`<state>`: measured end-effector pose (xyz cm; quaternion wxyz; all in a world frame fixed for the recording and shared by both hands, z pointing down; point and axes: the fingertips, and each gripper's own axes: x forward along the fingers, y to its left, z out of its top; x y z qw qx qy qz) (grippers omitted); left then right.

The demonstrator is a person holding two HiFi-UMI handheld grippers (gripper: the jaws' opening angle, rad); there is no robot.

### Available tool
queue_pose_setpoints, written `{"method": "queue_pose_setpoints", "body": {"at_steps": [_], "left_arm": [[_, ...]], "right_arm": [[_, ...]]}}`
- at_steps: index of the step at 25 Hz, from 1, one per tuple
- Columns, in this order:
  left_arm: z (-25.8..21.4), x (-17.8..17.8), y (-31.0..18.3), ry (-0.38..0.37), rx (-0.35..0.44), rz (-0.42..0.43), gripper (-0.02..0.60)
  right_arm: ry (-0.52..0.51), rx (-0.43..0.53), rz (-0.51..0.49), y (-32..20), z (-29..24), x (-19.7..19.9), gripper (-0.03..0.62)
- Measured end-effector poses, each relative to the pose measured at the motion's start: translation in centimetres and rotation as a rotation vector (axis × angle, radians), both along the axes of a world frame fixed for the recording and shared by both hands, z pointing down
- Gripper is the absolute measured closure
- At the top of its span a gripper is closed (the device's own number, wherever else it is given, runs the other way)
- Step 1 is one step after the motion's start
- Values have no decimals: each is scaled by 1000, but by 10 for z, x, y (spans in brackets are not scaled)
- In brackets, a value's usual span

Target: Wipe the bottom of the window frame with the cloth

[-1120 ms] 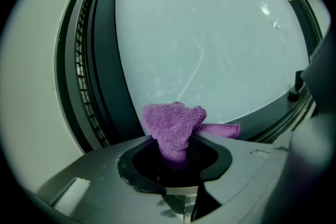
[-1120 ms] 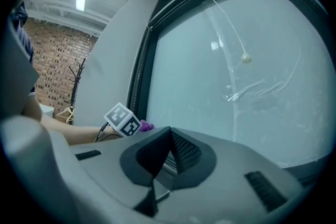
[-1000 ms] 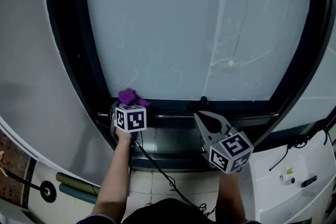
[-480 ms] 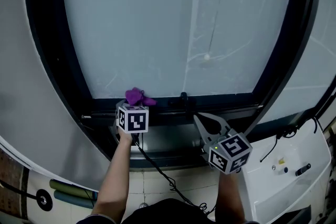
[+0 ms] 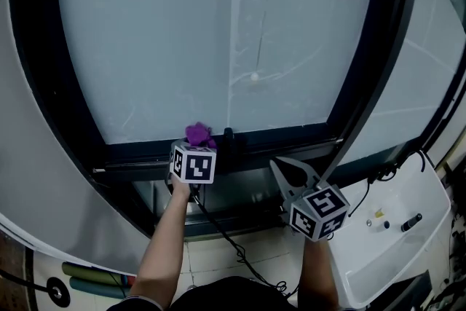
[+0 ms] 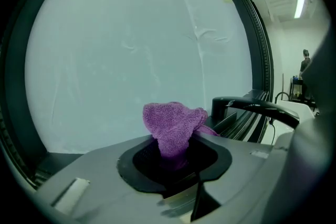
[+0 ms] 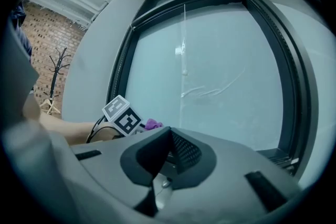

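**Cloth and grip.** We show the left hand-held gripper [image 5: 196,146] closed on a purple cloth [image 5: 198,133]. The cloth is bunched into a soft terry tuft that stands out past the jaws. We judge it light, limp and easily squashed. It should mould to the channels of the window frame [image 5: 291,139], but it could drag loose if pinched only at its edge. The left gripper view shows the fold seated deep between the jaws, which we take to be the right place to hold it. Enough pile is left free in front to do the rubbing.

**Position.** The tuft sits at the bottom rail of the frame, just left of a small dark latch [image 5: 228,135]. We cannot tell whether it presses on the rail or only hovers at it.

**Pose.** The left forearm [image 5: 164,244] rises from the lower edge of the head view, with the jaws aimed at the rail. The right hand-held gripper [image 5: 285,170] is held lower and to the right, short of the frame. Its jaws are together with nothing between them, and they point up toward the glass [image 5: 218,33].
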<state>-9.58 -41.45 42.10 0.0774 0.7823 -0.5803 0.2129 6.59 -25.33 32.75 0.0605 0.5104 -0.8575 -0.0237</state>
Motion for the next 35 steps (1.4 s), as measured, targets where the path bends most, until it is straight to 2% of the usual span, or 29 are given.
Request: {"method": "queue_pose_setpoints", "body": {"at_steps": [5, 13, 17, 21, 26, 31, 35], "left_arm": [[-3, 1, -1, 24, -1, 8, 449], [-5, -3, -1, 16, 6, 14, 448], [-37, 1, 12, 30, 89, -6, 448], [-90, 23, 28, 67, 196, 25, 448], [-127, 54, 38, 65, 254, 64, 446], [-143, 94, 40, 80, 274, 108, 446], [-139, 130, 38, 93, 256, 129, 446]], "right_arm": [[1, 0, -15, 0, 2, -1, 592], [-3, 0, -29, 2, 3, -6, 592], [-9, 5, -17, 6, 1, 2, 592], [-12, 17, -20, 9, -2, 5, 592], [-16, 30, -12, 12, -6, 21, 592], [-17, 46, 17, 14, -13, 53, 592], [-17, 52, 42, 16, -16, 84, 592]]}}
